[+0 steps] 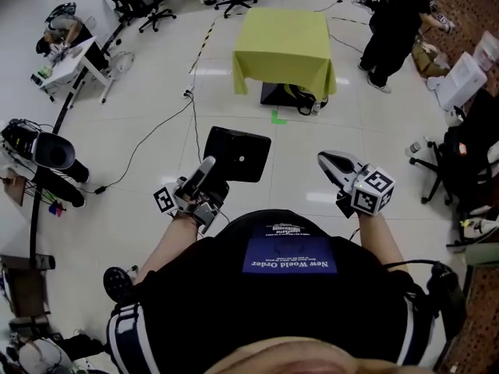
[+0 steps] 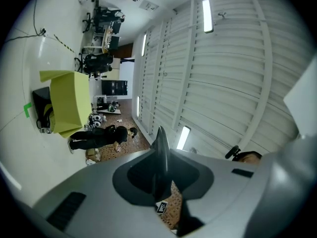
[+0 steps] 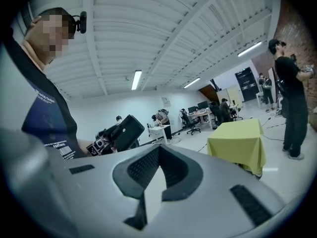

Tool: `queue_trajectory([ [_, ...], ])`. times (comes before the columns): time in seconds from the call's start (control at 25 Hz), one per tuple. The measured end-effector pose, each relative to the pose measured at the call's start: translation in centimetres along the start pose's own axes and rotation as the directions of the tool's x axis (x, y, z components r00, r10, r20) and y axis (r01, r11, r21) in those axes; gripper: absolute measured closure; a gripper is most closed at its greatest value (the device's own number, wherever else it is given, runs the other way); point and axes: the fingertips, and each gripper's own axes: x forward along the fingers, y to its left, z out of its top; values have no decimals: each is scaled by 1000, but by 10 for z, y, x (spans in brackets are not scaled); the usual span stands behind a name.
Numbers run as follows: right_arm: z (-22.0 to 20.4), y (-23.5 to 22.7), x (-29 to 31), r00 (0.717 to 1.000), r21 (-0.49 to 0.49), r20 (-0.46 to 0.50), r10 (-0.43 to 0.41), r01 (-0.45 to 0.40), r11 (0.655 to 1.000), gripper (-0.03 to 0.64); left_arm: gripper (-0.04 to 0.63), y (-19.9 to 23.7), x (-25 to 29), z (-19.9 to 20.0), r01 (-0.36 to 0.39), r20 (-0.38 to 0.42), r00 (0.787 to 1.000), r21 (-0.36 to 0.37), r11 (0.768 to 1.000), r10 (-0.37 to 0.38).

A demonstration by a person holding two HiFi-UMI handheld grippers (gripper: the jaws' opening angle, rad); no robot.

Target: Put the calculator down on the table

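Note:
The calculator [image 1: 238, 154] is a flat black slab held up in front of me, above the floor. My left gripper [image 1: 212, 171] is shut on its near edge. In the left gripper view the calculator [image 2: 161, 157] shows edge-on as a thin dark blade between the jaws of the left gripper [image 2: 161, 143]. My right gripper [image 1: 331, 162] is held apart to the right, shut and holding nothing. The right gripper view shows the right gripper [image 3: 158, 150], the calculator [image 3: 126, 131] at left and the table [image 3: 237, 143]. The table [image 1: 282, 45], draped in yellow-green cloth, stands some way ahead with its top bare.
A black box [image 1: 284, 93] sits under the table and a green tape mark [image 1: 277, 117] lies on the floor before it. A person in black [image 1: 394, 29] stands right of the table. Cables [image 1: 156, 135] cross the floor at left. A camera rig [image 1: 47, 153] stands left, a chair [image 1: 460, 162] right.

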Motion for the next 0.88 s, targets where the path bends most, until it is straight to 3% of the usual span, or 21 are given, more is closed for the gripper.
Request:
queue_trajectory([
  [0.2,8,-14,32,1000,-3,-12,-21,20,1000,629,517,23,4,35,24,0,1000,-25,999,-24],
  [0.48,58,-21,117,996,-74,26,-85,87,993,629,517,49,6,131,78,-56,995,-61,995,-82],
  [0.64,75,-25,162,992,-22,61,-109,111,994,629,517,63,0,182,84,-81,993,-90,992,-92],
  [0.88,78,-38,199,988,23,60,-140,139,990,629,517,87,4,224,85,-110,989,-108,991,-97],
])
